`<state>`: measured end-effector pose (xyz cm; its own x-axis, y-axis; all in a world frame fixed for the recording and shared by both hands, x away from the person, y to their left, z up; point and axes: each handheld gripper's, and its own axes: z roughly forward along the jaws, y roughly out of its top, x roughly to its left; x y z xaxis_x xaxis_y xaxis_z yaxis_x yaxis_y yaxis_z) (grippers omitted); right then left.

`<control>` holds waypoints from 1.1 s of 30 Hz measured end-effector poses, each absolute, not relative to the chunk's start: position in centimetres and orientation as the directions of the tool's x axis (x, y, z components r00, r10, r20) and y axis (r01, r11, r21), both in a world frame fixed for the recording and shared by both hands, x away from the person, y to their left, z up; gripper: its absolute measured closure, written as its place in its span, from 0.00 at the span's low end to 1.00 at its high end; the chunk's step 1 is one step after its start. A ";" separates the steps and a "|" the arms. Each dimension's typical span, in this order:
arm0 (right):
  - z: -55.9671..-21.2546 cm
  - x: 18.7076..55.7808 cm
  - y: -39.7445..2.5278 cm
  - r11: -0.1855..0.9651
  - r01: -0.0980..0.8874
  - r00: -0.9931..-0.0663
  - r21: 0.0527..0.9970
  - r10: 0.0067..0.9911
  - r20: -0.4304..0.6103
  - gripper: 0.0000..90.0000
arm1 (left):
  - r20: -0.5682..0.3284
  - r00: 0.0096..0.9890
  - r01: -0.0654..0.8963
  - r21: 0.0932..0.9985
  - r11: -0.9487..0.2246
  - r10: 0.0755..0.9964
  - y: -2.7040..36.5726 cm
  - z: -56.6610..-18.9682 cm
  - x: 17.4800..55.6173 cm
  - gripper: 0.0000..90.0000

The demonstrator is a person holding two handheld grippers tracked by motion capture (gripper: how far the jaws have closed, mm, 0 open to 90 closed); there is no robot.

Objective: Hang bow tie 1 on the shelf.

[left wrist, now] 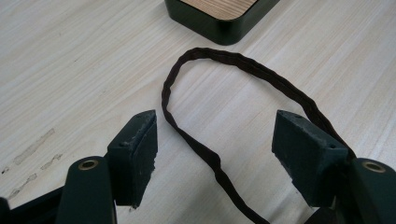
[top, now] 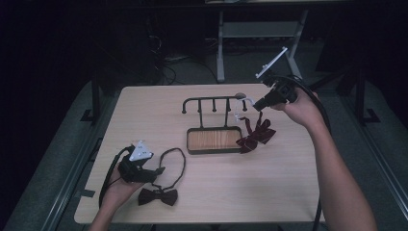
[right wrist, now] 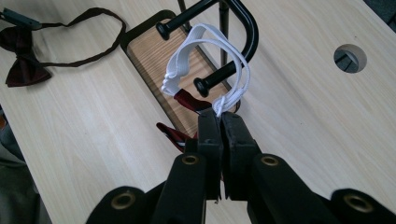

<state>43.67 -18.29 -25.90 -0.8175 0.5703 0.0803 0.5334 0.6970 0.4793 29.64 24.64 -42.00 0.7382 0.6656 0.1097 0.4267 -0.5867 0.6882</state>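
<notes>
My right gripper [right wrist: 220,122] is clamped on the white elastic band [right wrist: 205,51] of the dark red bow tie [top: 256,134], looped over the black metal rack's [top: 211,103] curved peg. My left gripper [left wrist: 215,149] stands spread around the brown bow tie's [top: 158,196] crinkled fabric strap [left wrist: 224,60] on the pale wood table [top: 269,192].

A light wooden table [top: 144,110] fills the frame's middle. At its centre stands a black rack [top: 214,139] with a wood-lined base; a dark bow tie [top: 158,196] lies lower left, a maroon bow tie [top: 256,137] right of the rack.
</notes>
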 end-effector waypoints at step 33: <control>-28.2 44.5 -19.2 0.669 0.583 -0.788 0.461 0.605 0.118 0.92 | 0.108 0.737 0.430 0.687 -0.586 0.668 24.6 -42.0 29.6 0.35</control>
<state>44.50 -19.22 -28.25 -0.7877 0.6047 0.1181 0.5829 0.6694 0.4606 29.63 24.65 -41.96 0.7366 0.6677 0.1078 0.4303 -0.5856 0.6869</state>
